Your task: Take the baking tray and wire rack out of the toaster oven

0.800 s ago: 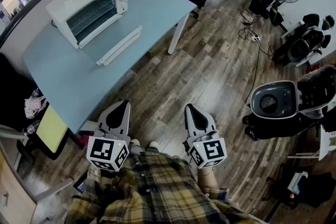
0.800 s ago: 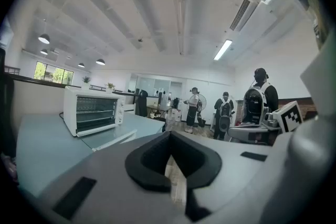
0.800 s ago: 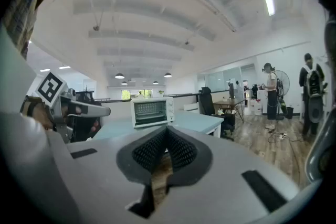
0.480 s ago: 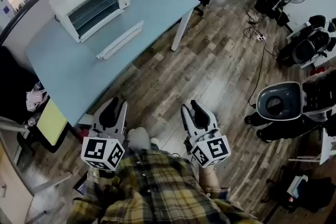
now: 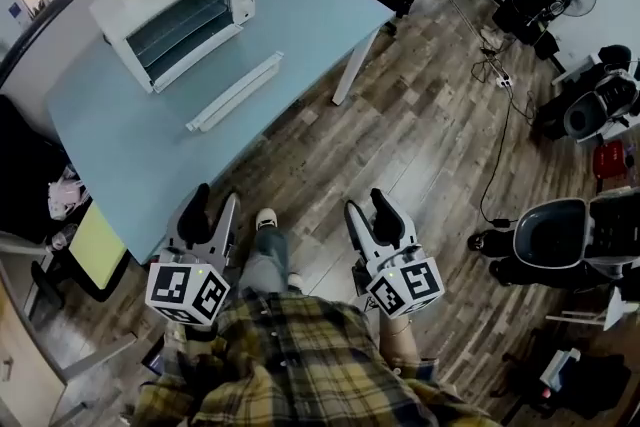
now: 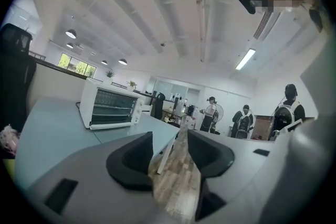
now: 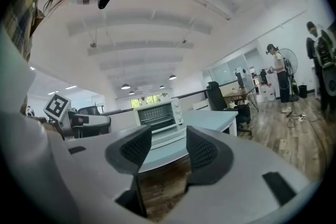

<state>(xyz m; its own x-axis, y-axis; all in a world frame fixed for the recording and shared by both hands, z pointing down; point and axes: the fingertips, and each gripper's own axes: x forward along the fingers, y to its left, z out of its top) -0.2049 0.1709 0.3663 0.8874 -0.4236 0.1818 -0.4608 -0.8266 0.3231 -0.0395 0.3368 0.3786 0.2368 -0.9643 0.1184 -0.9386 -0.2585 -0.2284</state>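
1. Head view, looking steeply down: a white toaster oven (image 5: 175, 10) sits toward the far left of a pale blue counter (image 5: 310, 20). Its long axis runs from lower left to upper right.
2. Its open front faces the counter's near edge, and the door (image 5: 232, 93) is folded down flat, parallel to the oven.
3. Rack bars (image 5: 182, 15) show inside; the tray cannot be made out.
4. Left gripper (image 5: 212, 212) and right gripper (image 5: 370, 215) hover over wooden floor (image 5: 420, 135), well apart from the oven, jaws apart with nothing between them.
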